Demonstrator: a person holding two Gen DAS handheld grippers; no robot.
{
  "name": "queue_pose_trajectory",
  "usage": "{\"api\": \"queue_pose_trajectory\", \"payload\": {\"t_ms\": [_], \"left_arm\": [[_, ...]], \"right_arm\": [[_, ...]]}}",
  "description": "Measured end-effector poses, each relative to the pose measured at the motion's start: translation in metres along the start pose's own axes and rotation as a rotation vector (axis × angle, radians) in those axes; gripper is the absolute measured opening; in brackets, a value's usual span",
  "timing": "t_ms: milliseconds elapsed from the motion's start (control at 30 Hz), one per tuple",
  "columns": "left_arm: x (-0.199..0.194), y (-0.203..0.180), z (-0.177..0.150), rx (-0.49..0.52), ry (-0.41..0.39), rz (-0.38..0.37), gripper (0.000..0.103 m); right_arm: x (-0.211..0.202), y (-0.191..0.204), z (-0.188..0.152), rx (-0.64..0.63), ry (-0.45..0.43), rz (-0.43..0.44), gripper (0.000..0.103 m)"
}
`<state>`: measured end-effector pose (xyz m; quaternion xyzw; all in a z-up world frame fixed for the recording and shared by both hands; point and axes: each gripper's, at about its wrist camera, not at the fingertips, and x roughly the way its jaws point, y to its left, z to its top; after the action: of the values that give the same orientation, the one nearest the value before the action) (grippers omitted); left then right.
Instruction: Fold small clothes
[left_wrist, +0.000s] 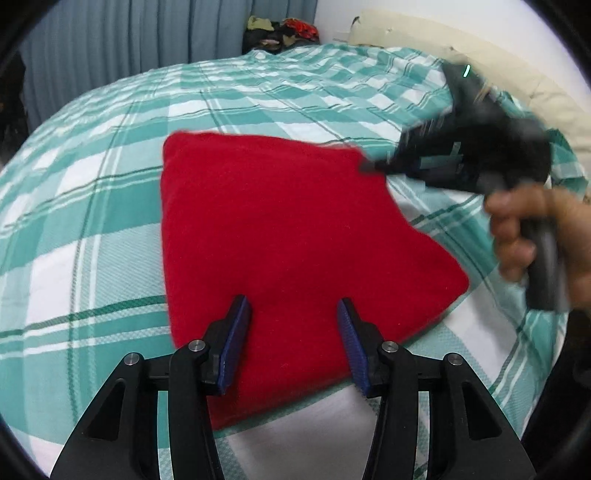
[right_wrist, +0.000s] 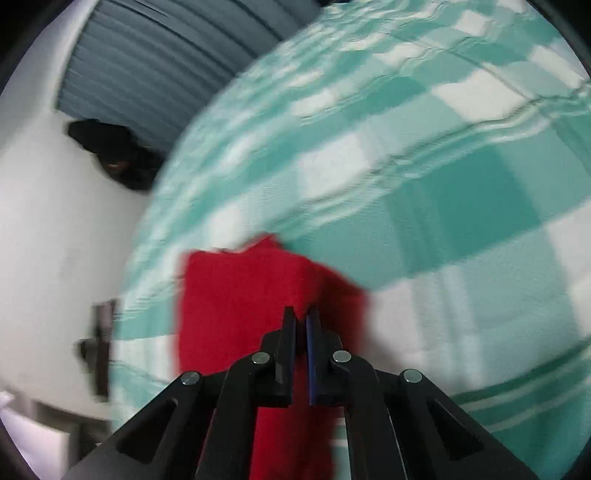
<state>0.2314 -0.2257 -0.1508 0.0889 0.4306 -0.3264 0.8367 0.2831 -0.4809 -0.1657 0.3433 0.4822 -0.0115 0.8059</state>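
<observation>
A red garment (left_wrist: 280, 236) lies flat on a bed covered with a teal and white checked sheet (left_wrist: 110, 206). It sits near the middle of the bed, its left edge straight and its far right corner drawn out to a point.

The left gripper (left_wrist: 293, 314) hovers over the near edge of the garment. Its fingers (left_wrist: 236, 332) stand apart, blue pads facing each other, with red cloth visible in the gap below them; the pads do not press on anything.

The right gripper (left_wrist: 369, 167) reaches in from the right, blurred, with its tip at the far right corner of the garment. A hand (left_wrist: 532, 236) wraps around its dark handle. In the right wrist view this gripper (right_wrist: 301, 315) has its fingers (right_wrist: 288, 332) drawn close together with only a thin slit between them, and red fabric lies right at and under their tips. Whether a fold of the cloth is pinched between them cannot be told through the blur.

At the far side of the bed hangs a grey-blue curtain (left_wrist: 110, 44), and a heap of dark clothes (left_wrist: 280, 33) sits beside it. A cream pillow (left_wrist: 443, 48) lies along the far right edge of the bed against a white wall.
</observation>
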Motion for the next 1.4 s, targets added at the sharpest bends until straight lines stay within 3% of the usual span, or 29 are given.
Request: {"api": "queue_pose_trajectory", "payload": {"t_ms": [100, 167, 200, 233, 300, 367, 433, 500, 567, 600, 633, 667, 733, 900, 1000, 1167, 1267, 1400], "left_arm": [[0.002, -0.005, -0.001, 0.023, 0.001, -0.002, 0.057], [-0.003, -0.006, 0.0, 0.035, 0.01, -0.018, 0.06], [-0.007, -0.006, 0.0, 0.036, 0.012, -0.028, 0.061], [-0.013, -0.006, -0.001, 0.033, 0.012, -0.039, 0.061], [-0.029, -0.001, -0.001, 0.001, 0.0, -0.067, 0.061], [-0.04, 0.007, -0.002, -0.058, -0.018, -0.097, 0.064], [-0.041, 0.014, -0.004, -0.108, -0.02, -0.112, 0.064], [-0.033, 0.019, -0.005, -0.136, 0.008, -0.097, 0.064], [-0.024, 0.019, -0.01, -0.128, 0.042, -0.083, 0.064], [-0.021, 0.018, -0.012, -0.119, 0.058, -0.076, 0.064], [-0.018, 0.017, -0.015, -0.106, 0.077, -0.068, 0.064], [-0.018, 0.017, -0.015, -0.098, 0.084, -0.067, 0.064], [-0.022, 0.015, -0.019, -0.089, 0.08, -0.063, 0.064], [-0.028, 0.021, -0.021, -0.132, 0.088, -0.058, 0.064], [-0.033, 0.029, -0.034, -0.157, 0.118, -0.015, 0.073], [-0.052, 0.044, -0.062, -0.184, 0.105, 0.003, 0.073], [-0.059, 0.048, -0.065, -0.2, 0.105, 0.029, 0.075], [-0.057, 0.043, -0.065, -0.184, 0.116, 0.065, 0.077]], "right_arm": [[0.022, -0.018, -0.008, 0.06, 0.055, 0.004, 0.006], [0.013, -0.017, -0.009, 0.065, 0.039, 0.019, 0.021], [0.006, -0.015, -0.01, 0.057, 0.03, 0.009, 0.036], [-0.008, -0.012, -0.013, 0.034, 0.004, -0.027, 0.042], [-0.037, -0.002, -0.019, -0.033, -0.056, -0.053, 0.042], [-0.064, 0.019, -0.03, -0.116, -0.086, -0.019, 0.041], [-0.083, 0.043, -0.048, -0.2, -0.08, 0.092, 0.029], [-0.083, 0.058, -0.075, -0.259, -0.035, 0.19, 0.027], [-0.061, 0.056, -0.091, -0.251, 0.028, 0.159, 0.025], [-0.045, 0.044, -0.102, -0.225, 0.063, 0.085, 0.017], [-0.029, 0.027, -0.113, -0.18, 0.106, 0.038, 0.0], [-0.02, 0.015, -0.12, -0.137, 0.114, 0.037, 0.0], [-0.023, 0.0, -0.128, -0.065, 0.05, 0.106, 0.0], [-0.018, 0.0, -0.126, -0.047, 0.032, 0.103, 0.0], [-0.023, -0.009, -0.128, -0.017, 0.027, 0.132, 0.0], [-0.048, -0.014, -0.137, -0.012, 0.011, 0.074, 0.0], [-0.076, -0.013, -0.152, -0.045, -0.026, -0.016, 0.012], [-0.104, -0.017, -0.183, -0.081, -0.078, -0.048, 0.03]]}}
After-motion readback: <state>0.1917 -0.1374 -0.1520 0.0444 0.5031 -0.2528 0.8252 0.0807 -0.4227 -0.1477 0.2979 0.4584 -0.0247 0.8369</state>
